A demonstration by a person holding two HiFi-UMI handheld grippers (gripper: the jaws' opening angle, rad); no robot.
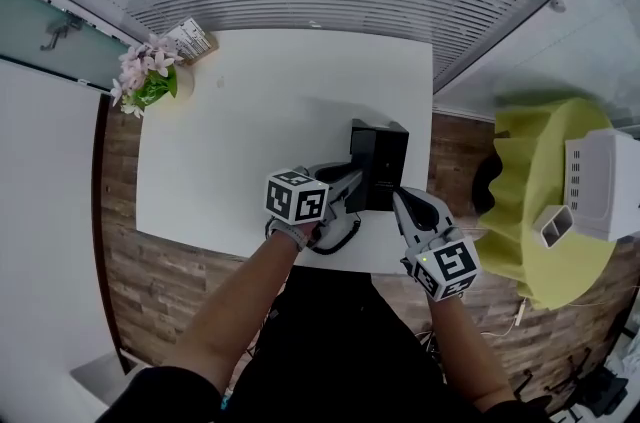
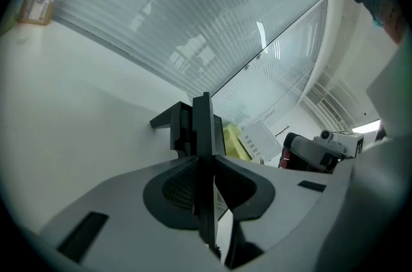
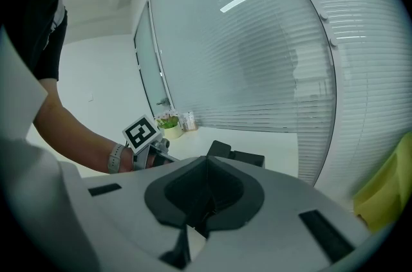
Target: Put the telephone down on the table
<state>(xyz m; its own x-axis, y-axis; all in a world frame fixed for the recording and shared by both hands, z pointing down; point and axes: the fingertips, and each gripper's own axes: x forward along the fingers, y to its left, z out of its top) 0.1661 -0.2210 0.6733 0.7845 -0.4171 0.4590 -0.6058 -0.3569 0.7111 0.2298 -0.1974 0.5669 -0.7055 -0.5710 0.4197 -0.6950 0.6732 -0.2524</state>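
Note:
The black telephone (image 1: pixel 379 160) stands on the white table (image 1: pixel 260 111) near its right front edge. My left gripper (image 1: pixel 347 188) reaches in from the phone's left. In the left gripper view its jaws (image 2: pixel 206 164) are shut on a thin black slab, the telephone's handset (image 2: pixel 203 126), which stands on edge between the pads. A coiled black cord (image 1: pixel 335 237) hangs below that hand. My right gripper (image 1: pixel 404 202) sits at the phone's near right corner. In the right gripper view its jaws (image 3: pixel 206 164) meet with nothing between them, and the telephone (image 3: pixel 237 155) lies just beyond.
A pot of pink flowers (image 1: pixel 148 81) and a small striped box (image 1: pixel 190 39) stand at the table's far left corner. To the right, off the table, a yellow-draped stand (image 1: pixel 535 201) carries a white appliance (image 1: pixel 603 183). Glass walls with blinds run behind the table.

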